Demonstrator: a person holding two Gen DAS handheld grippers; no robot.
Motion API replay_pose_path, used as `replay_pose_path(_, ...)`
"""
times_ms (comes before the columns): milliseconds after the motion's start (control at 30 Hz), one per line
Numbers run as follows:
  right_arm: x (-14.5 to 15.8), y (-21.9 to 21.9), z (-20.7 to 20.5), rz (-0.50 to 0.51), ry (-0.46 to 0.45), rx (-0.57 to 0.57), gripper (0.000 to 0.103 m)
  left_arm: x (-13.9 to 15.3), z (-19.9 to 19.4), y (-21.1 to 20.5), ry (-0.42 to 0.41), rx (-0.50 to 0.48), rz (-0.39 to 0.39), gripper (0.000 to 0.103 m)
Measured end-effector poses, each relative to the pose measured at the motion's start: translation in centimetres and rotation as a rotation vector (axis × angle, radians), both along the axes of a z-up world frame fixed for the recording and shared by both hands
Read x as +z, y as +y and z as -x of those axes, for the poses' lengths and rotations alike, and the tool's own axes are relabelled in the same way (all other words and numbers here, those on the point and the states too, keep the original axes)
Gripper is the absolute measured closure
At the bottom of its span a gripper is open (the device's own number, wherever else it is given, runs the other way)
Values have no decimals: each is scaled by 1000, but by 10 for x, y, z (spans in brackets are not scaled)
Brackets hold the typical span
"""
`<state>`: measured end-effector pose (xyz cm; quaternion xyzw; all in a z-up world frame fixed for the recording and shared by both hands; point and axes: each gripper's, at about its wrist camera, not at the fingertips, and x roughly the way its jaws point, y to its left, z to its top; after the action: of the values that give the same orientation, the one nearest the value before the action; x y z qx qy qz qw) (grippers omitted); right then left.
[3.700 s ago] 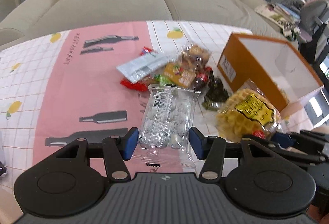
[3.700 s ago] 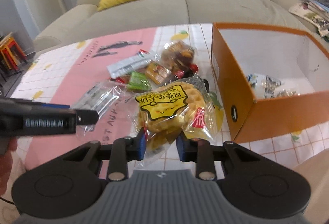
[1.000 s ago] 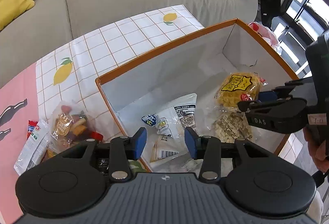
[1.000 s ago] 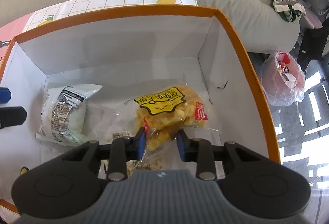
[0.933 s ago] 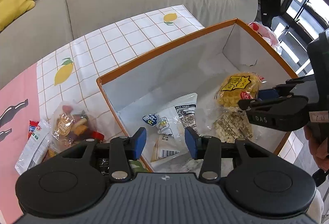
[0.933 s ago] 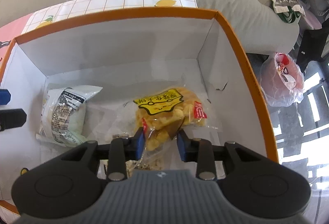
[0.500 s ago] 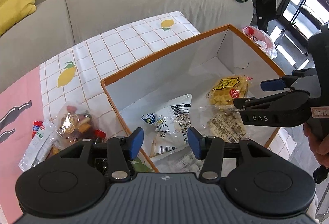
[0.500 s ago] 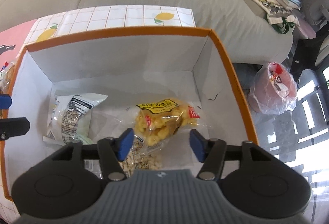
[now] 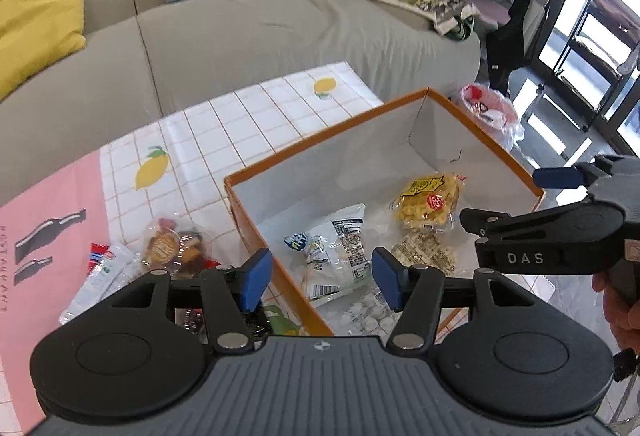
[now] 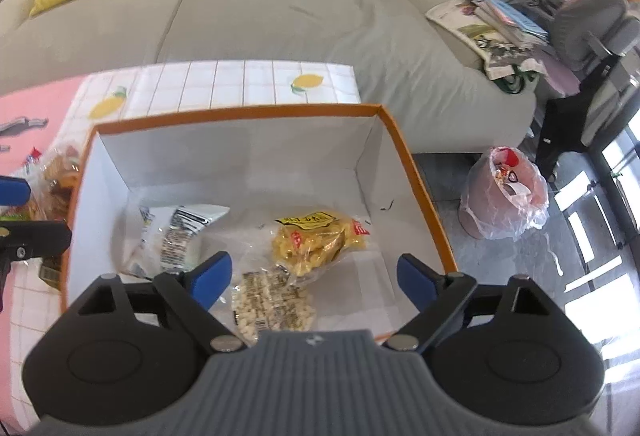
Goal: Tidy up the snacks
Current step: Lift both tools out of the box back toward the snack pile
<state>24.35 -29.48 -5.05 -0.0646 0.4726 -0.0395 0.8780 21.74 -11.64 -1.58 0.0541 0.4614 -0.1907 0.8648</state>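
Note:
An orange box (image 9: pixel 328 134) (image 10: pixel 240 111) with white inner walls stands on the table. Inside lie a yellow waffle pack (image 9: pixel 430 202) (image 10: pixel 316 236), a white snack bag (image 9: pixel 336 248) (image 10: pixel 176 236), a pale cracker pack (image 9: pixel 426 254) (image 10: pixel 272 302) and a clear pack of round white candies (image 9: pixel 366 314). My left gripper (image 9: pixel 322 278) hovers above the box's near left corner, its jaws opening with nothing between them. My right gripper (image 10: pixel 314 278) hangs over the box, jaws opening wide and empty, the waffle pack lying free below. It also shows at the right of the left wrist view as the right gripper (image 9: pixel 520 196).
Loose snacks stay on the tablecloth left of the box: a clear bag of mixed sweets (image 9: pixel 176 242) and a pale long packet (image 9: pixel 100 276). A beige sofa (image 9: pixel 280 36) runs behind the table. A pink bin with a plastic liner (image 10: pixel 504 192) stands on the floor right.
The right gripper let go of the waffle pack, which now lies in the box, and rose with jaws spread wide. The left gripper also opened wider and lifted away from the box.

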Motion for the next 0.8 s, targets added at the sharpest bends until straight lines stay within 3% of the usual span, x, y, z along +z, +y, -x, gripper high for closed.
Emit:
replay_pose_path(367, 33, 39, 67, -106, -253, -68, 9, 30, 56, 42, -171, 25, -32, 34)
replay_pose_path(800, 26, 111, 130, -163, -370, -53, 6, 30, 123, 114, -295, 178, -100, 34)
